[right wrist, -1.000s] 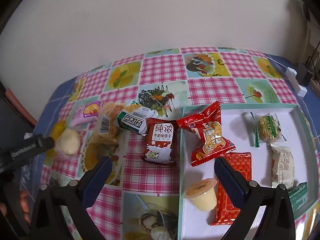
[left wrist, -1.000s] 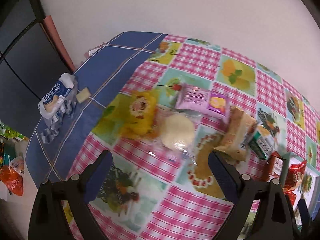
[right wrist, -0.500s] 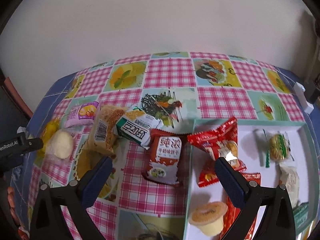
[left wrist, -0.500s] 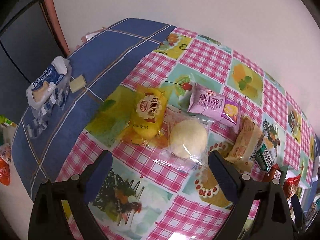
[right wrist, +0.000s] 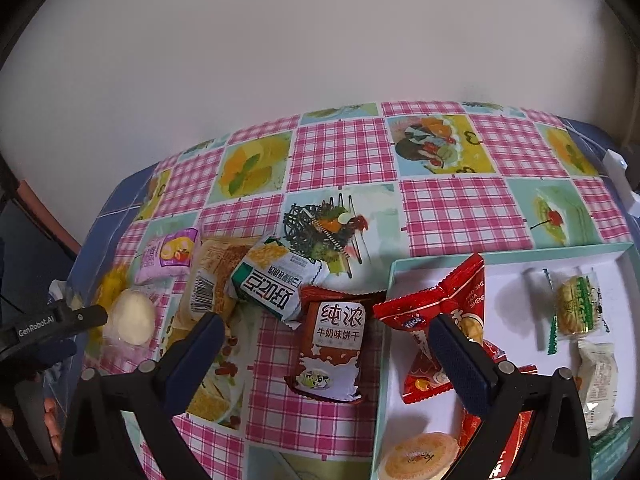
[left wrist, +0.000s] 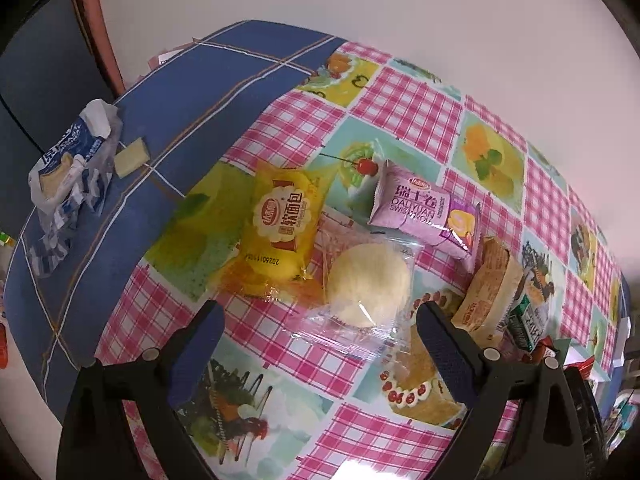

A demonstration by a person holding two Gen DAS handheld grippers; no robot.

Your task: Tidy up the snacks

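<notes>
The left gripper [left wrist: 320, 320] is held low over the desk [left wrist: 424, 116], which is covered by a pink-checked cloth with fruit pictures. Its jaws are spread wide and empty. The round pale bun in a clear wrapper [left wrist: 366, 284] lies just ahead of them, roughly between their lines, so it is judged to be the item being approached. The yellow soft-bread packet [left wrist: 280, 228] touches the bun's wrapper on one side, and the lilac Swiss-roll packet [left wrist: 424, 210] lies just beyond it. The tan biscuit packet [left wrist: 492, 292] sits near the other jaw, so little room is left there for a wide approach.

The right gripper [right wrist: 324, 348] is likewise held wide open with nothing in it, above the dark red milk-biscuit packet [right wrist: 332, 344], which rests on the cloth just beside the wall of the white tray with a pale green rim [right wrist: 516, 254]. The green and white cracker packet [right wrist: 276, 280] overlaps that packet's upper corner. A bright red crinkled snack bag [right wrist: 436, 304] lies across the tray's near corner, partly over the rim, and is probably not yet settled. Inside the tray are a small green-wrapped biscuit [right wrist: 576, 308], a white wrapped cake [right wrist: 598, 380] and an orange jelly cup [right wrist: 420, 458]. Bare tray floor remains in the middle.

At the desk's far left, on the blue cloth near the edge, a torn blue and white wrapper [left wrist: 68, 160] is seen, well apart from the snacks.
</notes>
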